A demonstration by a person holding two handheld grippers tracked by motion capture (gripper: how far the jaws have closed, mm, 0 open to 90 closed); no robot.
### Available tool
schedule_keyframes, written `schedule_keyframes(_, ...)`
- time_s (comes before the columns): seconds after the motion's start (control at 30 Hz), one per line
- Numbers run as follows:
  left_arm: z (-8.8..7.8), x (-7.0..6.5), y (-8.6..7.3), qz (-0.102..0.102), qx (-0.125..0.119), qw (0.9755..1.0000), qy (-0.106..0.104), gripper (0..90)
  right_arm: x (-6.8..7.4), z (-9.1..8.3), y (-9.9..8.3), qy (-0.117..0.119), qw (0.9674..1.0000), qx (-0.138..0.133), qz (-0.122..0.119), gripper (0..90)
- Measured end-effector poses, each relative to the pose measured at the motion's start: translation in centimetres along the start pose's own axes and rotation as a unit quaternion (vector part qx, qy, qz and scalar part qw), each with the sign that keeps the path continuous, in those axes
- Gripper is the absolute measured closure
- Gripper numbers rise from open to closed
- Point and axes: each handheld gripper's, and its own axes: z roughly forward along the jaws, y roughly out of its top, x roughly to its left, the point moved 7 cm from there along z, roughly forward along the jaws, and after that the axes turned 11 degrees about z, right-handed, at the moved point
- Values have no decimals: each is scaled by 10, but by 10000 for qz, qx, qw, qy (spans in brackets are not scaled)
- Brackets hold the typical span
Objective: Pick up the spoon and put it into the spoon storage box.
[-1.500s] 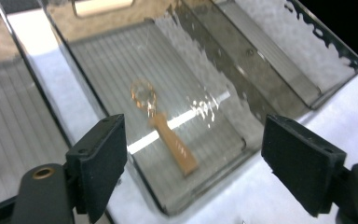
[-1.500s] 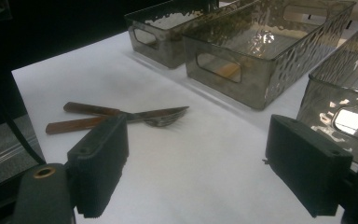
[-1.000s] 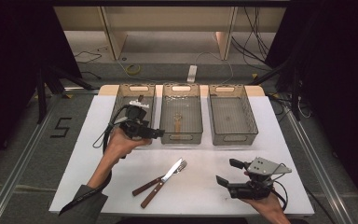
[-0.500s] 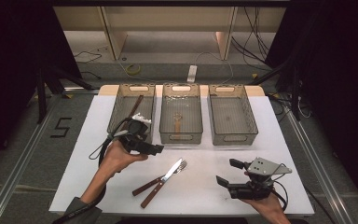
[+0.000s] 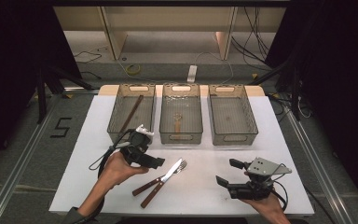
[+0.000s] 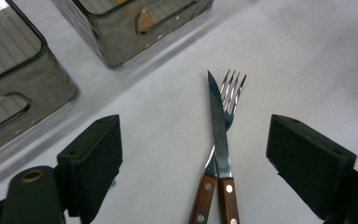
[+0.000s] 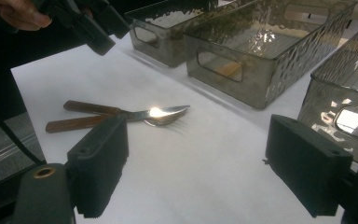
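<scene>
Steel knife (image 6: 218, 126) between (spread) jaws

1. Three clear plastic bins sit in a row at the far side of the white counter (image 5: 74, 154).
2. The left bin (image 5: 131, 113) has a long dark stick-like utensil lying diagonally in it.
3. The middle bin (image 5: 181, 113) holds something small with a wooden handle, can't tell what.
4. The right bin (image 5: 232, 114) looks empty.
5. The floor has a "5" marker (image 5: 60, 127) and loose cables (image 5: 130, 70).
</scene>
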Motion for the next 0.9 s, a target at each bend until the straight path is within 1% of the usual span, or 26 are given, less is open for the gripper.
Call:
schedule_keyframes(0.07, 2, -3, -3, 2, 31, 10000, -30, 179, 0, 0, 0, 0, 10000, 0, -7, 219)
schedule_keyframes(0.17, 5, -7, -7, 53, 157, 9998, -62, 179, 0, 0, 0, 11, 10000, -9, -8, 219)
schedule_keyframes(0.33, 7, -12, -11, 61, 179, 9998, -82, 179, -1, 0, 0, 24, 10000, -1, 27, 219)
schedule_keyframes(0.4, 7, -14, -13, 98, 227, 9996, -96, 179, -1, 0, 0, 12, 10000, -2, 27, 219)
schedule_keyframes(0.47, 9, -16, -15, 83, 261, 9996, -112, 178, -2, 0, 0, 12, 10000, -5, 30, 219)
schedule_keyframes(0.53, 10, -19, -18, 104, 324, 9993, -152, 176, -3, 0, 0, 16, 10000, -11, 52, 219)
schedule_keyframes(0.63, 11, -24, -20, 106, 338, 9992, -205, 172, -4, 0, 0, 1, 10000, -22, 58, 219)
schedule_keyframes(0.7, 12, -26, -22, 150, 399, 9989, -205, 166, -5, -1, 0, 1, 10000, -24, 67, 219)
schedule_keyframes(0.77, 13, -27, -25, 136, 450, 9987, -175, 159, -5, -1, 0, 5, 10000, -27, 71, 219)
schedule_keyframes(0.83, 14, -28, -28, 184, 537, 9983, -148, 157, -5, -1, 0, 16, 10000, -26, 69, 219)
schedule_keyframes(0.87, 15, -29, -29, 157, 547, 9983, -128, 156, -5, 0, 0, 20, 10000, -26, 69, 219)
schedule_keyframes(0.9, 14, -30, -30, 182, 567, 9982, -123, 155, -5, 0, 0, 17, 10000, -7, 67, 219)
